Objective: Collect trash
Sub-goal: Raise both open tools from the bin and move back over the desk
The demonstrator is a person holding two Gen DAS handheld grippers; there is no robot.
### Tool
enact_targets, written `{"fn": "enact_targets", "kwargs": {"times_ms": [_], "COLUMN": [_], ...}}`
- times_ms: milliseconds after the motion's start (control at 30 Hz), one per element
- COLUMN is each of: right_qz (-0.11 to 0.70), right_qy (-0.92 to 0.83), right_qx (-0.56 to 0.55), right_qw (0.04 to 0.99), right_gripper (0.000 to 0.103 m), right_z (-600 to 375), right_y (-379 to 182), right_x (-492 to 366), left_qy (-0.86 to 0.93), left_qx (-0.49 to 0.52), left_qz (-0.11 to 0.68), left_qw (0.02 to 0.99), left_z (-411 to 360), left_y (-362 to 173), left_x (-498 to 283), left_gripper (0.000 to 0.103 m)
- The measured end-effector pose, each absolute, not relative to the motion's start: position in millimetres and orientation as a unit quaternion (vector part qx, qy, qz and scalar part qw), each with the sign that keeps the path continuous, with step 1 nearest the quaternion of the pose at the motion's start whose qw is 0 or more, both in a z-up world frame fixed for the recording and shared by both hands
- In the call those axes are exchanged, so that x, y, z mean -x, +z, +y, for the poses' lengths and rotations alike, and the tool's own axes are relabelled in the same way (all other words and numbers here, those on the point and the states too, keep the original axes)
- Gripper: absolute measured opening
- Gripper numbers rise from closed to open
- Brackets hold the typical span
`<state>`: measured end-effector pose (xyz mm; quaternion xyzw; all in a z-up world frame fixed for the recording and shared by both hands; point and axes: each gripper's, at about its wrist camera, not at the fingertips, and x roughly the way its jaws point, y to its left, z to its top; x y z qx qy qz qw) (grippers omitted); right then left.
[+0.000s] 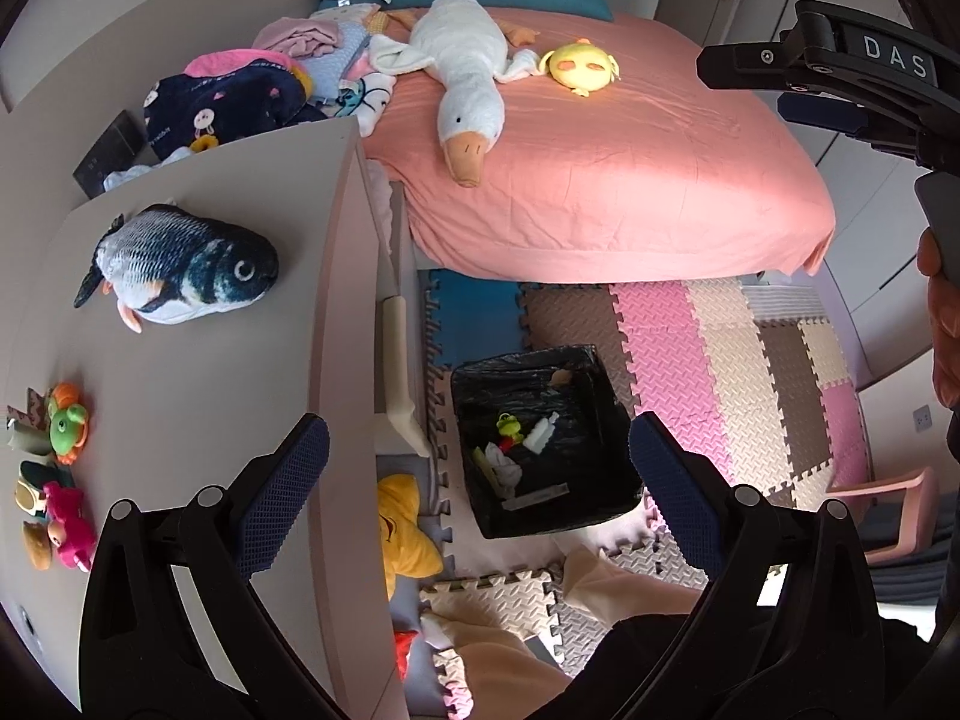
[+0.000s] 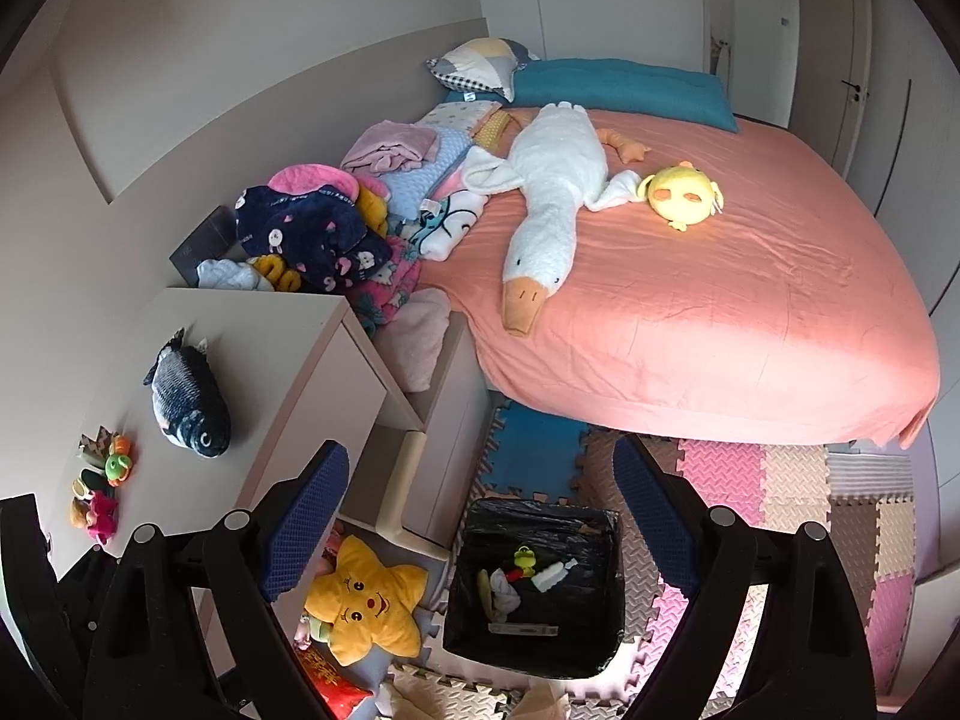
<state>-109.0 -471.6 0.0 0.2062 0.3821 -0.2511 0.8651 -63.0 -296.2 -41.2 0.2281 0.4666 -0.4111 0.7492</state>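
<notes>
A: Gripper status?
B: Left gripper [image 1: 480, 492] has jaws wide apart, nothing between them. Right gripper [image 2: 480, 516] same, spread and empty.
A: Bin?
B: Black-lined bin [image 2: 606, 648] sits on the foam floor mat [image 2: 780, 480], below both, beside the dresser [image 1: 198, 360]. Inside: green frog toy [image 2: 526, 558], white bottle [image 2: 555, 574], crumpled tissue [image 1: 504, 465].
A: Nearby?
B: Yellow star pillow [image 2: 366, 600] lies just left of the bin.

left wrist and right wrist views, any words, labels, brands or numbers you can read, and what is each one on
"DAS": white letters on the right gripper, seen in the left wrist view.
Dark box behind the cabinet: small pale marking, too small to read.
Red packet on the floor: gold characters, too blurred to read.
Nothing else readable.
</notes>
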Motion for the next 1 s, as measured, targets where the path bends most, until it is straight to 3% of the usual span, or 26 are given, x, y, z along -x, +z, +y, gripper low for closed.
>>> {"fn": "enact_targets", "kwargs": {"times_ms": [1000], "right_qz": [0.424], "right_qy": [-0.106], "right_qx": [-0.13], "right_qw": [0.89], "right_gripper": [0.09], "right_z": [-341.6], "right_y": [-4.4], "right_x": [-23.2], "left_qy": [-0.251], "left_qx": [-0.121], "left_qz": [0.493], "left_qw": [0.824], "left_z": [-129.1], "left_y": [-43.7], "left_x": [-7.6], "left_gripper": [0.097]}}
